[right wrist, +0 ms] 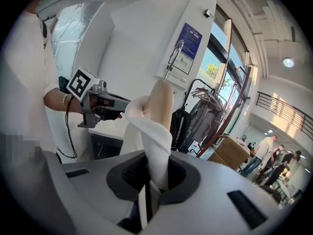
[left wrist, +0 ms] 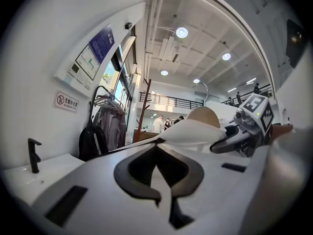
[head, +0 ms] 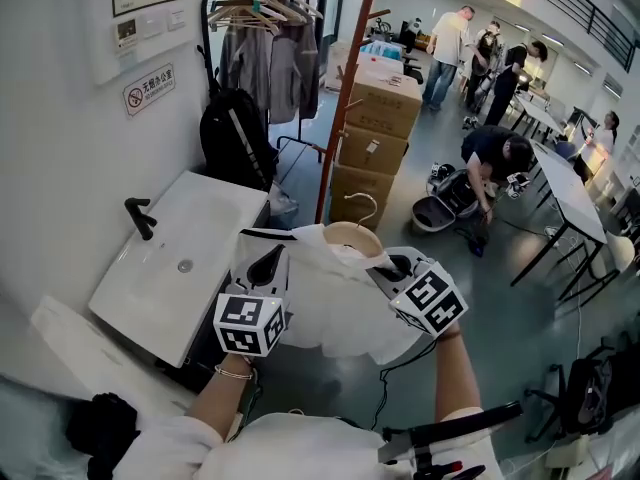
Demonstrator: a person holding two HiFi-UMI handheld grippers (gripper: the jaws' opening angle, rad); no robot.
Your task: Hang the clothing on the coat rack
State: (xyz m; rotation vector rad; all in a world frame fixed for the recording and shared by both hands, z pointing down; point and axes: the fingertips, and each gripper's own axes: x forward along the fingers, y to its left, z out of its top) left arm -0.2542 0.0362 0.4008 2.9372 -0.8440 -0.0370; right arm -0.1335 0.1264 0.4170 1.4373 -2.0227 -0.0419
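The shirt (head: 330,313) hung on a wooden hanger (head: 352,236) low in the head view's middle, stretched between the two grippers and held clear of the floor. The left gripper (head: 266,266) sat at the shirt's 9 o'clock edge with its jaws clenched on the shoulder cloth. In its own view a thin fold ran down between the pads. The right gripper (head: 395,268) sat at the 3 o'clock edge, tilted down. It was pinched tight on a bunched white fold that rose from the jaws up over the hanger's arm. The hook (head: 365,205) stood free at the shirt's 12 o'clock, with nothing holding it.

The rack (head: 343,108), a reddish pole, rose well apart at 12 o'clock beyond the hook. A dark rail (head: 250,8) of clothes stood at 11 o'clock, and a sink (head: 180,258) lay at 9 o'clock.

The shirt looked light, thin and limp, so it would likely sag and swing as one with the hanger, with no stiffness of its own. Cloth over smooth wood probably slides, so a pull on one shoulder alone could drag the shirt off the arm. The hanger was the only rigid part, though it was gripped only through the fabric. Pinching cloth and wood together near both shoulders seemed the surest hold, as it would keep the hook upright and steerable onto a peg. The hook was not yet at the rack.
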